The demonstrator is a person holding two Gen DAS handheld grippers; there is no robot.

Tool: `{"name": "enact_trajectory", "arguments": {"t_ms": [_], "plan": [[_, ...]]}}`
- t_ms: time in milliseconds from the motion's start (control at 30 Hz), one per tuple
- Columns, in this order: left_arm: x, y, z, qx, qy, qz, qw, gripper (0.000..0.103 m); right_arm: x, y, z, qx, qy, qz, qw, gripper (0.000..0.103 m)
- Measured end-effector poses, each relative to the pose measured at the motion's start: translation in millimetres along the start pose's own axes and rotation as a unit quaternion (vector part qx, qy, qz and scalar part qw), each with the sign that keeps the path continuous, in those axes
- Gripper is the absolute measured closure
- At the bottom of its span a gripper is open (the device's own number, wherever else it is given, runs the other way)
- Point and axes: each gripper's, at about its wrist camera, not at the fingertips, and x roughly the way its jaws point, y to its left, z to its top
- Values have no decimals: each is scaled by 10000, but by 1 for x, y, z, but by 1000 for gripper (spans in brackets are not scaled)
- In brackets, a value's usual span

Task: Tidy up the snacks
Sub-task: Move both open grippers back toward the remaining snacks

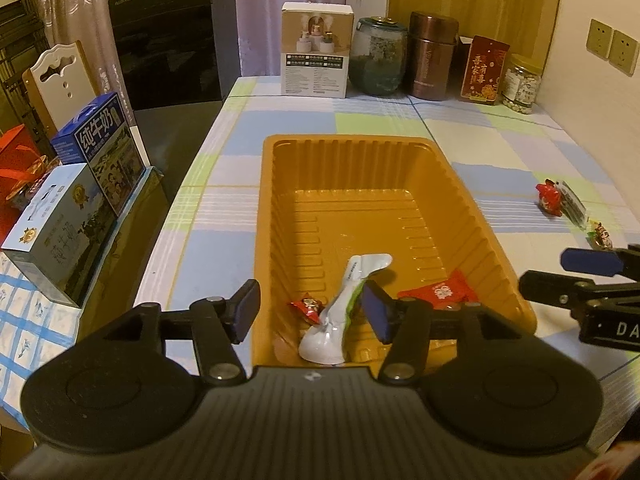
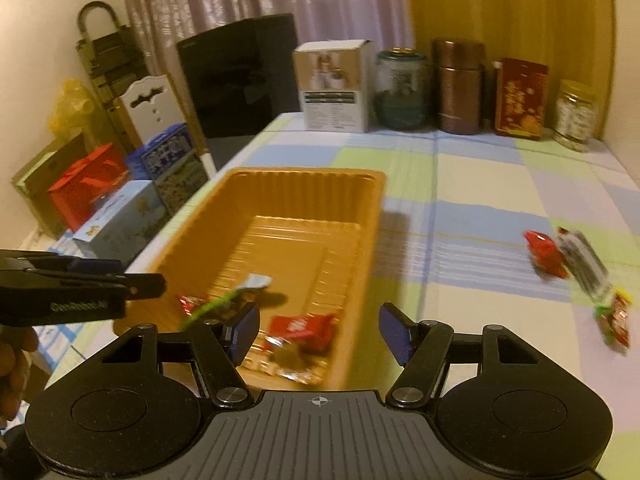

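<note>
Both grippers hung spread and empty: left gripper (image 1: 310, 312) above the white pouch (image 1: 340, 316) in the orange tray (image 1: 496, 248), right gripper (image 2: 318, 334) beside. Loose snacks (image 2: 546, 254) waited rightward; best approached low, jaws wide.

Left tongs (image 1: 310, 312): the jaws stand apart, with the blue pads (image 1: 378, 312) facing each other across a clear gap. The pads press on nothing. The unit is pitched downward and forward. Seen from the right wrist camera, the same tongs enter from the left edge, with fingertips (image 2: 142, 285) extended. A hand (image 2: 16, 364) shows at the lower left of that view.

Right tongs (image 2: 320, 330): the jaws stand wide apart, empty, and the unit is pitched downward.
</note>
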Motion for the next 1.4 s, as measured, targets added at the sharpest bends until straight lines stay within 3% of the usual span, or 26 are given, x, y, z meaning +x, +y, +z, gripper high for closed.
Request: {"name": "enact_trajectory", "arguments": {"t_ms": [433,767,1133,1400], "plan": [[-20,-37,2,132,-145,-257,9995,35,-56,-40,-11,488,-224,-579,9969,37],[-33,-89,14,377,-346,-699,9962,27,-104,-79,-21,845,-422,-1119,9892,37],[-35,-159,20,765,-401,-1149,9896,24,-153,-131,-38,1320,-616,-1636,9757,37],[-27,-199,22,981,-360,-1340,9855,24,-166,-159,-45,1554,-667,-1820,9686,37]]}}
